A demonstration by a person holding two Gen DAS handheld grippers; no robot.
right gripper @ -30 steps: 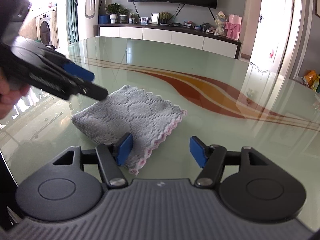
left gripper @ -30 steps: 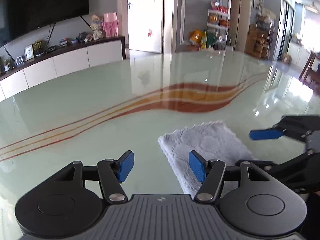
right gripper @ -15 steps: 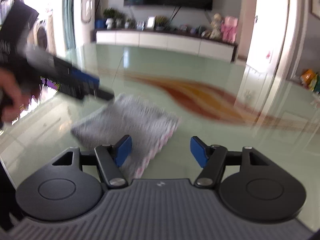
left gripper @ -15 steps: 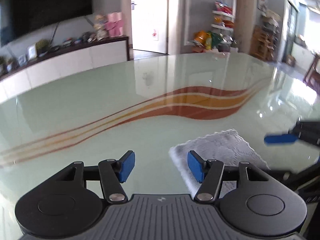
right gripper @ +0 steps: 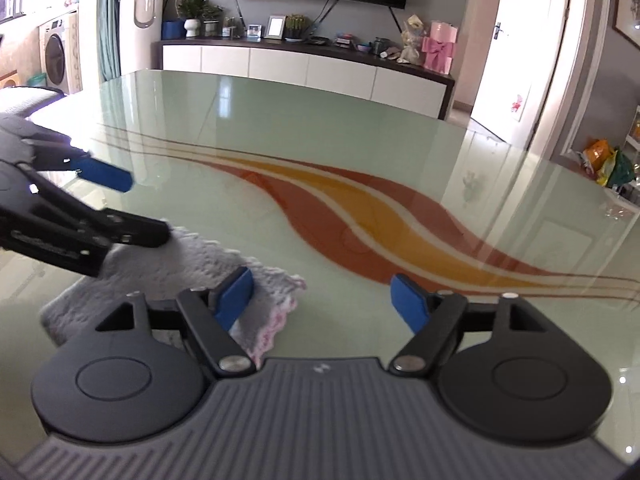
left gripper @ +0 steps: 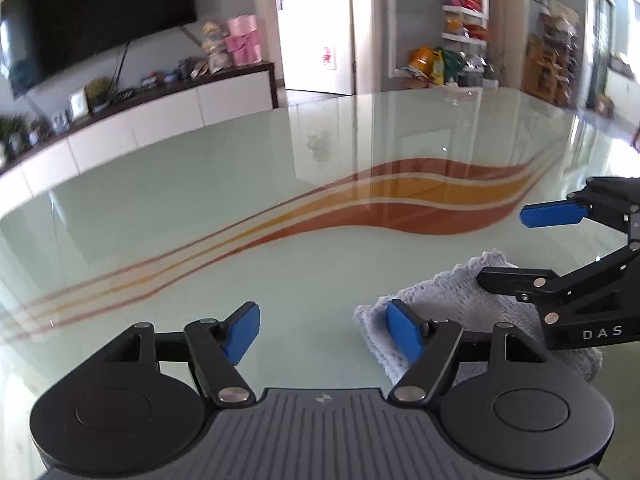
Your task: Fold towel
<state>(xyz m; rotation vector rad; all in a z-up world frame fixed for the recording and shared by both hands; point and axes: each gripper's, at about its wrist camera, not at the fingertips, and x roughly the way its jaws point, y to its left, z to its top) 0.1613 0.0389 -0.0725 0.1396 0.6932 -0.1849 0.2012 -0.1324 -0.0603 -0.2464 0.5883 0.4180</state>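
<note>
A folded grey towel (left gripper: 444, 304) with a pink scalloped edge lies flat on the glass table (left gripper: 280, 240). In the right wrist view the towel (right gripper: 180, 264) sits at lower left. My left gripper (left gripper: 322, 332) is open and empty, above the table just left of the towel. My right gripper (right gripper: 322, 302) is open and empty, its left finger over the towel's near corner. Each gripper shows in the other's view, open: the right one (left gripper: 532, 248) above the towel's far side, the left one (right gripper: 132, 206) over its left part.
The pale green glass table has a red and orange wave pattern (right gripper: 360, 216). A low white sideboard (right gripper: 304, 76) with plants, frames and a pink gift box stands beyond the far edge. A doorway (left gripper: 316, 28) and shelves lie further back.
Both grippers have pulled back and shifted, so the towel now sits lower and more to the side in each view. The towel has not moved. Both stay open.
</note>
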